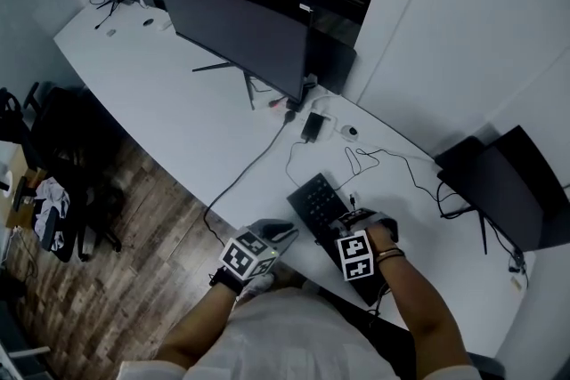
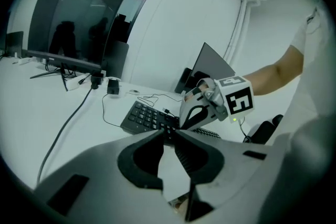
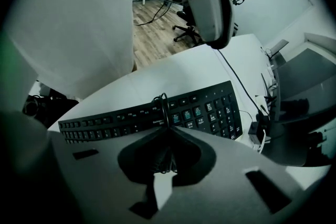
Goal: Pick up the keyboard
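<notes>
The black keyboard lies at an angle near the front edge of the white table. My right gripper points steeply down over its middle. In the right gripper view the right gripper is shut on a thin black cable loop that sticks up between the jaws, with the keyboard just below. My left gripper sits at the keyboard's near left end. Seen from the left gripper view, the left gripper has its tips together with nothing between them, and the keyboard lies right beyond.
A wide curved monitor stands at the back of the table, and a second dark screen stands at the right. A power adapter and loose cables lie behind the keyboard. An office chair stands on the wood floor at left.
</notes>
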Action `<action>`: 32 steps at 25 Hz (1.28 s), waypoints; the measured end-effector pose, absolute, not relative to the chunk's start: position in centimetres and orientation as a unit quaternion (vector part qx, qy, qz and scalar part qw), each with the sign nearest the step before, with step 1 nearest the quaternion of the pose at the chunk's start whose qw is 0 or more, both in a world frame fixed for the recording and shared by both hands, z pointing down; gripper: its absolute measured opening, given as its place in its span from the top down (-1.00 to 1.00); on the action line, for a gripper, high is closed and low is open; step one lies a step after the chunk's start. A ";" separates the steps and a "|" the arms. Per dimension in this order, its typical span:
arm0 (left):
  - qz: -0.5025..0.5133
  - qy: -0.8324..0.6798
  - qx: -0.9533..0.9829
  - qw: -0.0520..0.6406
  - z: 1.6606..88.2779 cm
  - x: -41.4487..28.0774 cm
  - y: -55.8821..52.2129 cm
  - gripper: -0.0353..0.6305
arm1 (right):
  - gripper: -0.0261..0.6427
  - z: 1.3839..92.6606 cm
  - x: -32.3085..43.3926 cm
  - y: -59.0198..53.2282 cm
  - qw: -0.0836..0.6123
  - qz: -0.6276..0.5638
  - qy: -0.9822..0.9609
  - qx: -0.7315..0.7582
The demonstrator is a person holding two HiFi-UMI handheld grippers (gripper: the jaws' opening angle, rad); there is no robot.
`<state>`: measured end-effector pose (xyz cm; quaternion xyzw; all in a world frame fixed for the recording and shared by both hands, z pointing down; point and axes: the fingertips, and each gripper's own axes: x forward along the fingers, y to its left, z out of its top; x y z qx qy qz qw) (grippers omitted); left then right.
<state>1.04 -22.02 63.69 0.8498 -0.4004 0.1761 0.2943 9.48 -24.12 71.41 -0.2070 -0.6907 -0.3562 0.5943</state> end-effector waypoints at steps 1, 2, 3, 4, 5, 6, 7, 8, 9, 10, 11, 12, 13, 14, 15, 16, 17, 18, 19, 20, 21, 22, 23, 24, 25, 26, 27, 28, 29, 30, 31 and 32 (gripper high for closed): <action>0.177 -0.391 0.853 0.297 63.7 1.7 -22.2 0.74 | 0.88 70.8 9.8 -24.7 0.596 -0.356 -0.692 -0.197; 0.179 -0.381 0.856 0.300 63.7 2.3 -22.3 0.65 | 0.88 70.2 10.0 -25.3 0.598 -0.355 -0.694 -0.187; 0.182 -0.372 0.858 0.303 63.8 3.0 -22.5 0.54 | 0.88 69.6 10.3 -25.9 0.599 -0.353 -0.697 -0.175; 0.186 -0.364 0.860 0.305 63.9 3.6 -22.6 0.48 | 0.88 69.0 10.5 -26.5 0.600 -0.351 -0.700 -0.162; 0.191 -0.357 0.862 0.305 64.0 4.3 -22.8 0.45 | 0.88 68.3 10.7 -27.1 0.601 -0.348 -0.704 -0.148; 0.196 -0.350 0.864 0.304 64.1 5.0 -23.0 0.43 | 0.88 67.6 10.9 -27.7 0.602 -0.344 -0.708 -0.133; 0.200 -0.344 0.866 0.303 64.1 5.6 -23.3 0.41 | 0.88 66.9 11.2 -28.2 0.602 -0.339 -0.713 -0.118; 0.203 -0.338 0.868 0.302 64.2 6.2 -23.6 0.39 | 0.88 66.2 11.4 -28.7 0.602 -0.334 -0.718 -0.102; 0.205 -0.332 0.870 0.301 64.2 6.8 -23.9 0.37 | 0.88 65.5 11.6 -29.3 0.602 -0.331 -0.722 -0.087; 0.207 -0.327 0.872 0.301 64.1 7.4 -24.2 0.35 | 0.88 64.8 11.8 -29.9 0.601 -0.330 -0.724 -0.070; 0.206 -0.322 0.874 0.300 64.1 7.9 -24.6 0.33 | 0.88 64.1 11.9 -30.5 0.600 -0.333 -0.726 -0.053; 0.205 -0.317 0.876 0.300 64.0 8.5 -25.1 0.32 | 0.88 63.4 12.1 -31.0 0.599 -0.333 -0.727 -0.037; 0.202 -0.313 0.878 0.301 63.9 9.0 -25.5 0.32 | 0.88 62.8 12.3 -31.4 0.599 -0.329 -0.730 -0.024; 0.199 -0.310 0.880 0.301 63.8 9.5 -26.0 0.31 | 0.88 62.2 12.5 -31.7 0.598 -0.325 -0.733 -0.012; 0.195 -0.308 0.881 0.301 63.6 10.0 -26.6 0.30 | 0.88 61.6 12.8 -31.9 0.597 -0.321 -0.735 -0.001; 0.192 -0.306 0.883 0.300 63.4 10.6 -27.2 0.30 | 0.88 61.1 13.0 -32.2 0.596 -0.318 -0.737 0.010; 0.189 -0.304 0.884 0.299 63.3 11.1 -27.7 0.30 | 0.88 60.5 13.3 -32.4 0.595 -0.317 -0.739 0.020; 0.187 -0.302 0.886 0.298 63.2 11.6 -28.2 0.30 | 0.88 60.0 13.5 -32.5 0.593 -0.315 -0.740 0.030; 0.185 -0.299 0.888 0.297 63.1 12.0 -28.7 0.30 | 0.88 59.4 13.6 -32.7 0.591 -0.314 -0.742 0.040; 0.182 -0.296 0.889 0.299 63.0 12.4 -29.1 0.29 | 0.88 58.9 13.7 -32.9 0.589 -0.313 -0.743 0.051; 0.176 -0.292 0.890 0.302 62.9 12.9 -29.5 0.28 | 0.88 58.4 13.8 -33.0 0.588 -0.311 -0.744 0.060; 0.168 -0.288 0.892 0.306 62.7 13.3 -29.8 0.27 | 0.88 58.1 14.0 -33.2 0.587 -0.309 -0.745 0.070; 0.160 -0.283 0.893 0.310 62.5 13.8 -30.1 0.26 | 0.88 57.7 14.3 -33.3 0.587 -0.307 -0.745 0.079; 0.154 -0.278 0.895 0.314 62.3 14.3 -30.3 0.26 | 0.88 57.4 14.5 -33.4 0.587 -0.304 -0.745 0.086; 0.149 -0.272 0.897 0.315 62.1 14.9 -30.5 0.25 | 0.88 57.2 14.7 -33.5 0.586 -0.302 -0.746 0.093; 0.146 -0.267 0.899 0.314 61.9 15.4 -30.7 0.25 | 0.88 56.9 14.8 -33.5 0.585 -0.299 -0.747 0.099; 0.145 -0.262 0.902 0.312 61.7 15.9 -30.8 0.25 | 0.88 56.7 14.8 -33.5 0.583 -0.297 -0.749 0.104; 0.144 -0.259 0.904 0.309 61.5 16.4 -31.0 0.25 | 0.88 56.4 14.8 -33.4 0.581 -0.295 -0.750 0.109; 0.144 -0.255 0.906 0.305 61.3 16.9 -31.1 0.25 | 0.88 56.2 14.7 -33.2 0.579 -0.294 -0.752 0.114; 0.143 -0.251 0.908 0.302 61.1 17.3 -31.3 0.25 | 0.88 55.9 14.6 -33.1 0.577 -0.292 -0.754 0.119; 0.141 -0.248 0.910 0.300 60.9 17.8 -31.4 0.25 | 0.88 55.7 14.5 -32.9 0.574 -0.291 -0.755 0.122; 0.141 -0.245 0.912 0.298 60.8 18.2 -31.6 0.25 | 0.88 55.5 14.3 -32.7 0.572 -0.289 -0.758 0.126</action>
